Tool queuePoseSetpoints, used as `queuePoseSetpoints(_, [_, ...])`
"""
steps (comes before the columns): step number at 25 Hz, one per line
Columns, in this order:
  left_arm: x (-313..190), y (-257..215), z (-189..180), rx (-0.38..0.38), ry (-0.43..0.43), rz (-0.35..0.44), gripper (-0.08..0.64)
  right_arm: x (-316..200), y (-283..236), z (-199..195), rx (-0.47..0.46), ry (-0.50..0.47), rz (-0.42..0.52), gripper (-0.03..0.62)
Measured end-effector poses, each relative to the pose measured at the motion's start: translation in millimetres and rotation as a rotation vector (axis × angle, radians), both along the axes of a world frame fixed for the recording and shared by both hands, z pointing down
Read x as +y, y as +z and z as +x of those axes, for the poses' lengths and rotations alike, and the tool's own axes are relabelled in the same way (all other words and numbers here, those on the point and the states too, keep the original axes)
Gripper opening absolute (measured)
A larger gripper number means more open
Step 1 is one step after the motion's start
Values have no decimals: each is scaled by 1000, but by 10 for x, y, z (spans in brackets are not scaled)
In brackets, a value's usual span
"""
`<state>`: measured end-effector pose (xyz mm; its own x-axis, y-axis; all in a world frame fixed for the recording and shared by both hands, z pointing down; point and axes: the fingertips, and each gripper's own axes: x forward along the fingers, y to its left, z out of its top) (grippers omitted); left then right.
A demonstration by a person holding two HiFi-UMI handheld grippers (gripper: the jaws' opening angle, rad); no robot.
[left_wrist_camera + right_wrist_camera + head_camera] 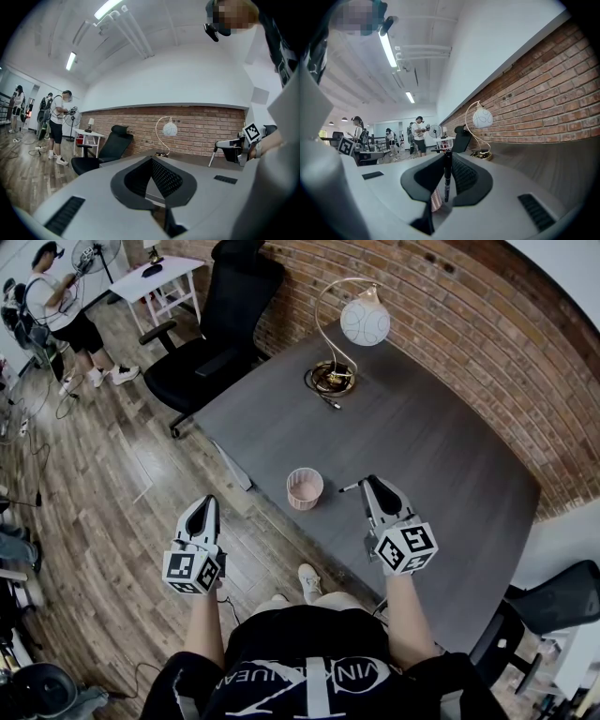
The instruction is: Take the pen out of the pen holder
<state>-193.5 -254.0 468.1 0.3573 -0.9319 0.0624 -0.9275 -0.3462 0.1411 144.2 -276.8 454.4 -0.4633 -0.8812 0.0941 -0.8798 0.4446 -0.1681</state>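
Dark grey table on a wood floor, brick wall beyond. Near: left gripper, jaws together and empty, off the table's edge; right gripper, jaws narrowed on the pen, held clear of the pink pen holder just beside it. Far: globe lamp, black office chair.

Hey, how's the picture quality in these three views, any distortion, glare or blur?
Head view: evenly lit, but the fisheye bows the brick wall and the table edges. Left gripper view: dark vignette at the corners, and the ceiling strip light is blown out. Right gripper view: same vignette, the ceiling tube glares, and the pen is sharp.
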Motion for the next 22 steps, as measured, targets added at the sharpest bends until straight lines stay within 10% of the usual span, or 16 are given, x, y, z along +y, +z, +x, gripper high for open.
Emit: queuePoseSetpoints(22, [6,14,24,3,-1,-3,12,9,-9,34,-8,6,-1,58])
